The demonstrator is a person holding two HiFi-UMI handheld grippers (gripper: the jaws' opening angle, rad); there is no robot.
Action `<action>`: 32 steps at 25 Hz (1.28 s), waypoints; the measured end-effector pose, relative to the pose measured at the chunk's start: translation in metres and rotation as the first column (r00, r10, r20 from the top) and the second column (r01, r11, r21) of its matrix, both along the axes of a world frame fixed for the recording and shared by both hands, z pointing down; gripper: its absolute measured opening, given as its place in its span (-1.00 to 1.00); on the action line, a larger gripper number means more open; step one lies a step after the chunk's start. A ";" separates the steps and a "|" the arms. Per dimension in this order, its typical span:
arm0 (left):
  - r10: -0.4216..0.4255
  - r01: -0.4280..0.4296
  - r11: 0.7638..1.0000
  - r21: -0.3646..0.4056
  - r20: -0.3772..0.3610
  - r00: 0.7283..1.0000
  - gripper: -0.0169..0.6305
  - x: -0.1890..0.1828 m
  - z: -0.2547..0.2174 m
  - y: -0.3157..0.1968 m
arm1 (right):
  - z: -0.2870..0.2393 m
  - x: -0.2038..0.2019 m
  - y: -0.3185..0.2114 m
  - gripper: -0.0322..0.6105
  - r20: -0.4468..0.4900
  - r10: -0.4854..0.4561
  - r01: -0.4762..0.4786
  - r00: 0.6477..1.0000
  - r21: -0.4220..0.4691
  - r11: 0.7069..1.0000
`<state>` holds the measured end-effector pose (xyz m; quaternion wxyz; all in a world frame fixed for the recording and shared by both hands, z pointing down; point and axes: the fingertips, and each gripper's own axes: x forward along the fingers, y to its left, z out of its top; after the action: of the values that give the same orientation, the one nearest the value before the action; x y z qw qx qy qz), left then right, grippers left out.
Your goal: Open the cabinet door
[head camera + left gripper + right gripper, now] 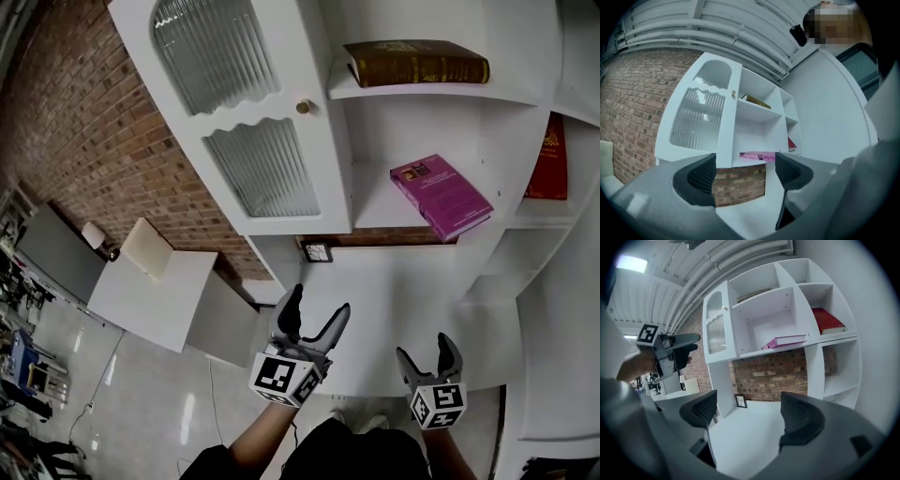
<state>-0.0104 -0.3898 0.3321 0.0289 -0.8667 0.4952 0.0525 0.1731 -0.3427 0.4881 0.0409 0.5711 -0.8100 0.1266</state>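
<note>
since the cabinet door (246, 122) looks flush with the front of the white cabinet (511, 56) in the right gripper view, i judge it shut and the task not yet begun. nothing is done; the reach, the hold on the knob and the swing outward are all left. left tongs (317, 302): jaws apart, nothing held, only a far sight of the door's lower edge and brick between them. right tongs (427, 349): likewise spread wide and empty, with bare white counter (403, 291) between the jaws. neither pair touches anything. the door lies ahead of and above the left tongs, well apart from them, and up to the left of the right tongs. its knob (303, 107) sits on the door edge nearer the right tongs, almost straight ahead of the left pair. counts: one door, one small brass-coloured knob, two ribbed glass panes, the upper pane (214, 52) beyond the lower pane (262, 169) as seen from the tongs. three books on the open shelves, all ahead of the right tongs: brown book (415, 62) farthest, magenta book (441, 197) nearer, red book (547, 159) off to that pair's right. one small framed picture (317, 251) on the counter, ahead of the left tongs, against the brick. two tongs, one per hand. my guess is the reach falls to the left pair, being closer to the knob.
</note>
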 end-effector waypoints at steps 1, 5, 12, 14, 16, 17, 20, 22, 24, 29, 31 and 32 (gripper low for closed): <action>0.012 -0.012 1.000 0.018 0.002 1.000 0.23 0.004 -0.010 -0.005 | -0.002 -0.001 -0.002 0.41 -0.003 0.001 -0.001 1.000 0.000 1.000; 0.044 -0.045 0.996 0.081 0.010 0.999 0.23 0.014 -0.046 -0.021 | -0.011 -0.008 -0.010 0.41 0.000 0.005 -0.005 1.000 0.005 1.000; 0.041 -0.038 0.982 0.185 -0.013 0.999 0.23 0.010 -0.107 -0.054 | -0.009 -0.024 -0.027 0.41 -0.018 -0.024 0.024 1.000 0.001 1.000; 0.034 -0.028 0.976 0.217 -0.022 0.999 0.23 0.009 -0.123 -0.063 | -0.006 -0.033 -0.032 0.41 -0.022 -0.042 0.042 0.999 -0.005 0.999; 0.031 -0.026 0.971 0.236 -0.018 0.999 0.23 0.011 -0.136 -0.071 | -0.007 -0.041 -0.037 0.41 -0.020 -0.056 0.056 0.998 -0.004 0.998; 0.032 -0.028 0.969 0.244 -0.011 0.999 0.23 0.012 -0.142 -0.075 | -0.008 -0.045 -0.039 0.41 -0.021 -0.062 0.062 0.998 -0.001 0.998; 0.037 -0.036 0.959 0.281 0.002 0.999 0.23 0.017 -0.161 -0.085 | -0.013 -0.054 -0.046 0.41 -0.026 -0.076 0.077 0.997 0.015 0.997; 0.040 -0.036 0.953 0.302 -0.006 0.999 0.23 0.017 -0.172 -0.092 | -0.017 -0.057 -0.051 0.40 -0.032 -0.082 0.083 0.996 0.024 0.996; 0.036 -0.030 0.947 0.320 -0.010 0.999 0.23 0.016 -0.183 -0.100 | -0.019 -0.057 -0.055 0.40 -0.037 -0.083 0.084 0.996 0.029 0.996; 0.026 -0.023 0.930 0.366 -0.003 1.000 0.23 0.019 -0.211 -0.116 | -0.020 -0.055 -0.066 0.40 -0.041 -0.078 0.079 0.996 0.025 0.997; 0.040 -0.034 0.921 0.389 -0.008 0.999 0.23 0.023 -0.222 -0.119 | -0.020 -0.054 -0.070 0.40 -0.042 -0.078 0.079 0.996 0.024 0.997; 0.054 -0.045 0.917 0.395 -0.013 0.998 0.22 0.025 -0.226 -0.121 | -0.021 -0.054 -0.072 0.40 -0.042 -0.081 0.082 0.996 0.026 0.996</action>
<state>0.0144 -0.5105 0.1058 0.1959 -0.8546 0.4528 0.1621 0.1188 -0.4147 0.4668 0.0545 0.5405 -0.8334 0.1019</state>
